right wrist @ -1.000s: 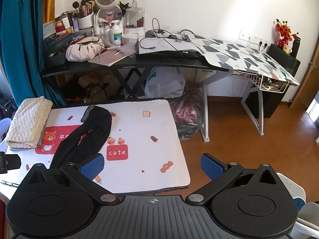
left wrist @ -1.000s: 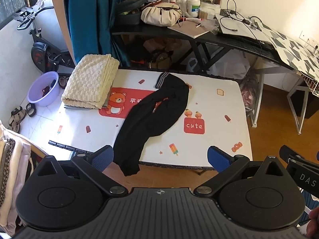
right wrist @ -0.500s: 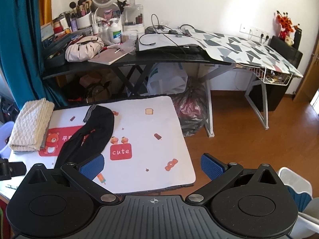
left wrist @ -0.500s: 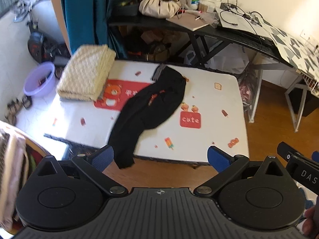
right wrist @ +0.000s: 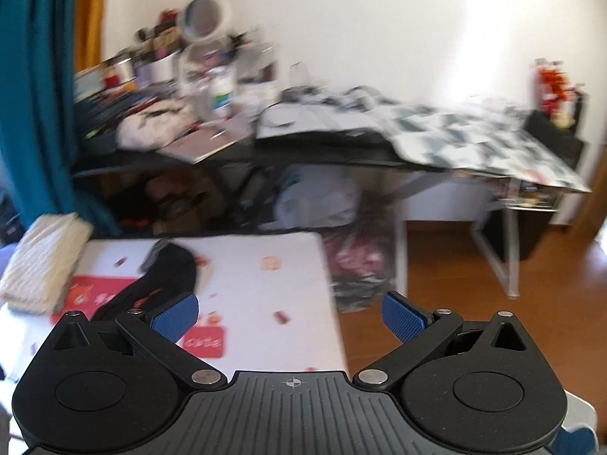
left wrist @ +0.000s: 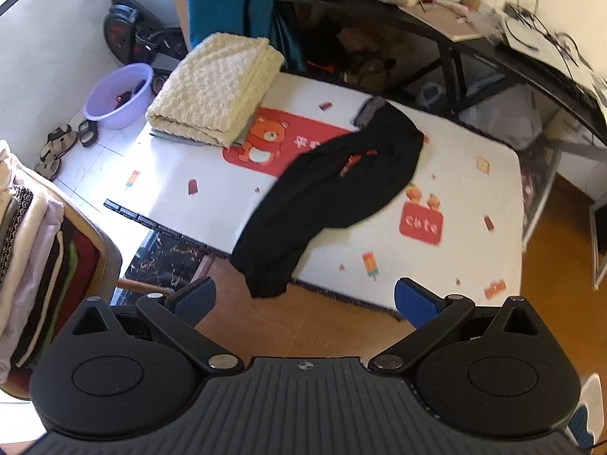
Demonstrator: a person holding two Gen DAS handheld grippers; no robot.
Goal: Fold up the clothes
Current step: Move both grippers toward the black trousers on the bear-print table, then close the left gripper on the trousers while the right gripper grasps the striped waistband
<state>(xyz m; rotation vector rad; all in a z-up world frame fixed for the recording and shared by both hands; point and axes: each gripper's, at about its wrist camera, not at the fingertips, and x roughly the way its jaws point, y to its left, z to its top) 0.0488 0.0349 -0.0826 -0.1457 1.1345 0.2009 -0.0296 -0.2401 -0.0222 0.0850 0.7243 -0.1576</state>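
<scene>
Across the table (left wrist: 504,189) the black garment (left wrist: 334,193) runs diagonally, far edge to near edge, its tail hanging off just ahead of the left gripper (left wrist: 303,299), nearer than the right gripper (right wrist: 286,313); both jaws apart, holding nothing.

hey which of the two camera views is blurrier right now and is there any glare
Right wrist view: heavy motion blur, desk clutter smeared, bright washout on the wall. Left wrist view: sharper, black garment mostly clear, slight blur toward the edges, a sunlit patch on the table mat.
</scene>
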